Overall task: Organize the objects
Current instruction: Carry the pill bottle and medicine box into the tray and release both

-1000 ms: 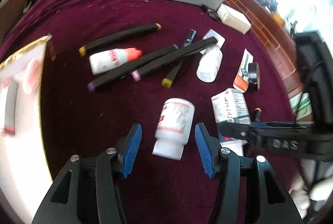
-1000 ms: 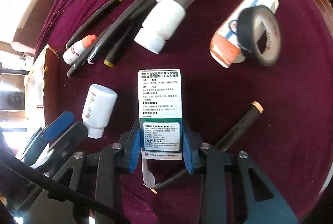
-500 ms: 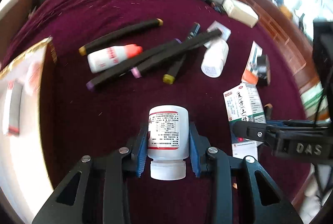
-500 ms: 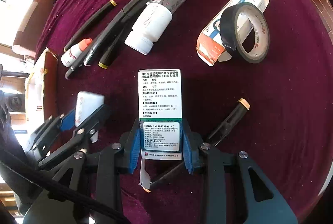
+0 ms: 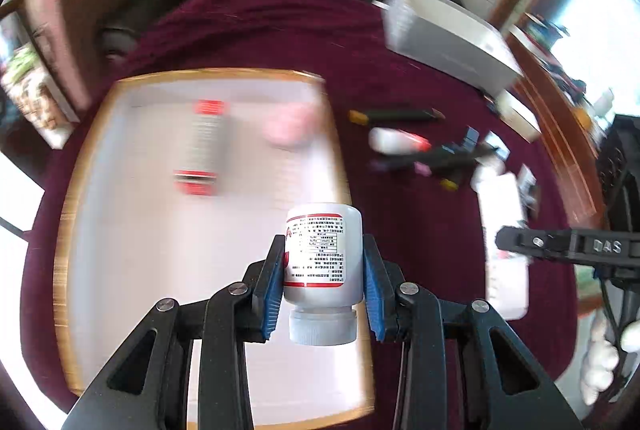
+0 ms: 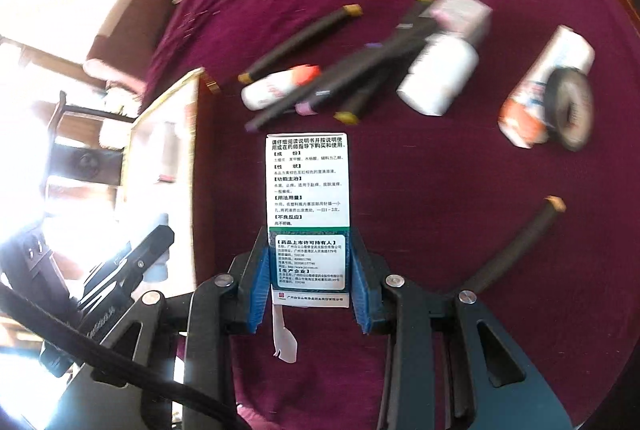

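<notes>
My left gripper (image 5: 323, 270) is shut on a white pill bottle (image 5: 322, 254) with a red-edged label, cap towards me, held above the right part of a white gold-rimmed tray (image 5: 160, 270). The tray holds a red-capped tube (image 5: 202, 146) and a pink item (image 5: 290, 122). My right gripper (image 6: 308, 278) is shut on a white and green medicine box (image 6: 307, 206), held above the maroon cloth. The left gripper shows in the right wrist view (image 6: 132, 270) over the tray (image 6: 180, 134).
On the maroon cloth lie several black markers (image 6: 340, 86), a red-capped white bottle (image 6: 276, 88), another white bottle (image 6: 440, 78), a pink box (image 6: 460, 14), black tape (image 6: 568, 108) on an orange-white box, and one marker (image 6: 516, 246) at right. A grey box (image 5: 444, 34) stands at the back.
My left gripper has lifted the pill bottle and swung left, from the cloth to over the tray. My right gripper keeps the medicine box and has shifted towards the tray.
</notes>
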`<move>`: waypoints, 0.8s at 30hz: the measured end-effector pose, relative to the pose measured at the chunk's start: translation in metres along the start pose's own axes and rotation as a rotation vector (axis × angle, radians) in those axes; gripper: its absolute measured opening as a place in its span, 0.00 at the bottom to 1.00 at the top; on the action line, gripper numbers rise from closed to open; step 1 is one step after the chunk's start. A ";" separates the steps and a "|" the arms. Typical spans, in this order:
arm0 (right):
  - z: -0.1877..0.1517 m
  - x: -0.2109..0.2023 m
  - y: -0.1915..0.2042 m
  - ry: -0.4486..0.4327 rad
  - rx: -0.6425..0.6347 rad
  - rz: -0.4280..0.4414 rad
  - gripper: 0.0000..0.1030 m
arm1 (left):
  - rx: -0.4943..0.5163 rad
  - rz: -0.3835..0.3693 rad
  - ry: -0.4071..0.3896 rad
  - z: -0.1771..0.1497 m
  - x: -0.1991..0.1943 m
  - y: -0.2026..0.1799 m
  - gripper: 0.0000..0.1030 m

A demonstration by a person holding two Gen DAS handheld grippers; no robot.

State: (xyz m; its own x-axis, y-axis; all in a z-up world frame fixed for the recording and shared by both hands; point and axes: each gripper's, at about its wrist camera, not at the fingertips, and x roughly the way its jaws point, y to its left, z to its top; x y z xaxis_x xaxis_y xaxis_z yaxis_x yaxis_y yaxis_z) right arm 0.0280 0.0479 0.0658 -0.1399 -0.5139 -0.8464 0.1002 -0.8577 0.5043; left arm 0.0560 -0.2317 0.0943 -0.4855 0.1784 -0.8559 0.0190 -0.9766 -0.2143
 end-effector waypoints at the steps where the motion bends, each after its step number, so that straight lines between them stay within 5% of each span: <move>1: 0.001 0.006 0.013 0.009 -0.015 0.013 0.31 | -0.019 0.019 -0.006 0.001 -0.003 0.013 0.29; 7: 0.009 0.050 0.085 0.063 -0.092 0.055 0.32 | -0.067 0.137 -0.010 0.017 0.000 0.088 0.30; 13: 0.013 0.101 0.145 0.097 -0.154 0.021 0.32 | -0.030 0.157 0.007 0.039 0.035 0.117 0.30; 24: 0.031 0.153 0.165 0.098 -0.151 -0.116 0.32 | 0.011 0.159 0.052 0.063 0.076 0.129 0.30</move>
State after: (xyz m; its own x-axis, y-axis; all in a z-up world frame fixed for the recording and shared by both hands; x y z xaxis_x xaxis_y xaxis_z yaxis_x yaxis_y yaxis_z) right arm -0.0076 -0.1723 0.0246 -0.0633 -0.4018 -0.9135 0.2368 -0.8953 0.3774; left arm -0.0336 -0.3516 0.0312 -0.4315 0.0271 -0.9017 0.0820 -0.9942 -0.0691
